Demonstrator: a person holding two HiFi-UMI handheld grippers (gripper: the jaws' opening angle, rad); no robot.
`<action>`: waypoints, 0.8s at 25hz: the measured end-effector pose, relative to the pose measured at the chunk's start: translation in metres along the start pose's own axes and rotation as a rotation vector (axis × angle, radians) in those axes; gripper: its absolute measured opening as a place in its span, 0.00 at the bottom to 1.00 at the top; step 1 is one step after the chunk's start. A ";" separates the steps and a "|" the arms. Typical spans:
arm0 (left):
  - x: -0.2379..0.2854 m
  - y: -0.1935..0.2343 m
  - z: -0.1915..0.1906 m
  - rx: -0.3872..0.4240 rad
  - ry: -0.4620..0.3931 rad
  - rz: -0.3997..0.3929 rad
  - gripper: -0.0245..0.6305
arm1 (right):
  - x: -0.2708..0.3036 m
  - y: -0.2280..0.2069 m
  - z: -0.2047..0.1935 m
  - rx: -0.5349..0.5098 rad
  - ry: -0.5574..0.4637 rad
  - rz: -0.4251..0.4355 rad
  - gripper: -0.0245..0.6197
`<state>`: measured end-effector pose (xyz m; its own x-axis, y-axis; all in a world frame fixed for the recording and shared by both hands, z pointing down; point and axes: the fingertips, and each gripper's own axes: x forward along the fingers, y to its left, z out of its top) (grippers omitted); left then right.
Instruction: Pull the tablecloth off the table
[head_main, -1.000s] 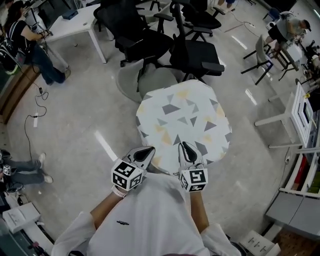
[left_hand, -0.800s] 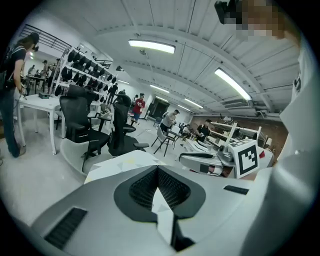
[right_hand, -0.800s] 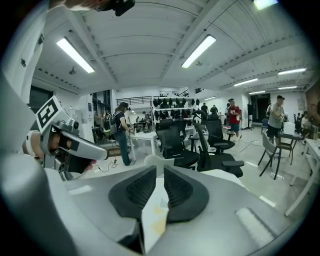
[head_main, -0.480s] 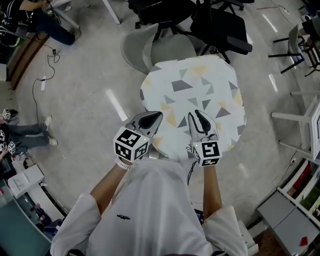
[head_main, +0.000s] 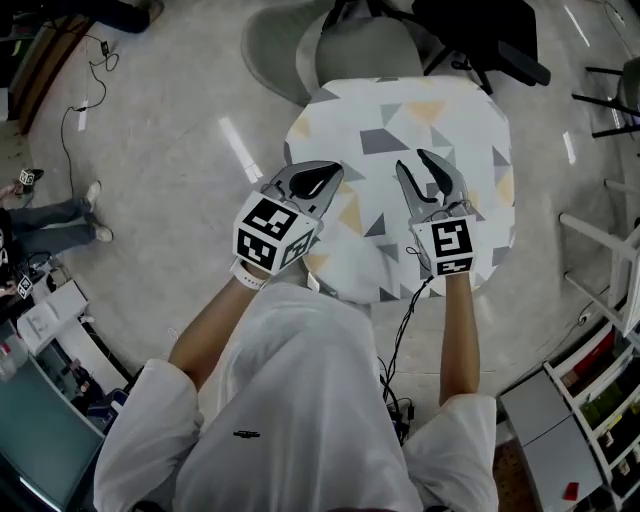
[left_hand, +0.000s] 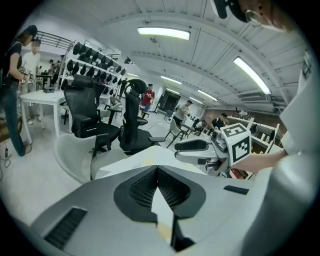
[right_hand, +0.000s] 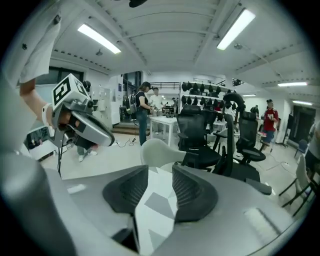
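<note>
Fingers (left_hand: 140, 187) on the left gripper (head_main: 330, 172) are clenched tight, pads meeting at the tip w/ only a thin wedge of pale cloth seen past them lower down. It hovers over the near-left corner of the tablecloth (head_main: 450, 130); I can't tell if it touches the cloth. Right gripper (head_main: 415, 165) sits just beside it, over the near-right part of the cloth, pointing away from the person; its fingers (right_hand: 192, 192) are released and opening, w/ the patterned cloth showing in the gap between them but not pinched by the pads.

Tablecloth is white w/ grey and yellowish triangles. It lies spread flat across the whole counter (the counter itself is hidden under it), edges draping over the sides.

Marker cube (head_main: 270, 232) of the left gripper faces up near the person's wrist; right one's cube (head_main: 443, 247) is just at the cloth's near edge. Thin black cable (head_main: 400, 320) hangs from the right gripper toward the floor (head_main: 180, 150). Grey chair (head_main: 360, 45) stands at the far side of the counter, a black office chair (head_main: 480, 30) beyond it.
</note>
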<state>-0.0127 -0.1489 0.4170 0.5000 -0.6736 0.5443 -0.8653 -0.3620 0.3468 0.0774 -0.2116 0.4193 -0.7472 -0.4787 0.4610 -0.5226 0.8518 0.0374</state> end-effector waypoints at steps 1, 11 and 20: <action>0.009 0.006 0.002 0.017 0.014 -0.011 0.05 | 0.010 -0.006 0.001 -0.026 0.009 0.008 0.29; 0.115 0.077 0.014 0.240 0.150 -0.081 0.38 | 0.086 -0.042 -0.027 -0.129 0.109 0.087 0.33; 0.204 0.129 -0.004 0.391 0.254 -0.173 0.52 | 0.120 -0.061 -0.052 -0.121 0.149 0.113 0.34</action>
<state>-0.0226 -0.3308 0.5759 0.5888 -0.4215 0.6897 -0.6930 -0.7024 0.1625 0.0413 -0.3102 0.5182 -0.7246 -0.3497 0.5938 -0.3792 0.9218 0.0801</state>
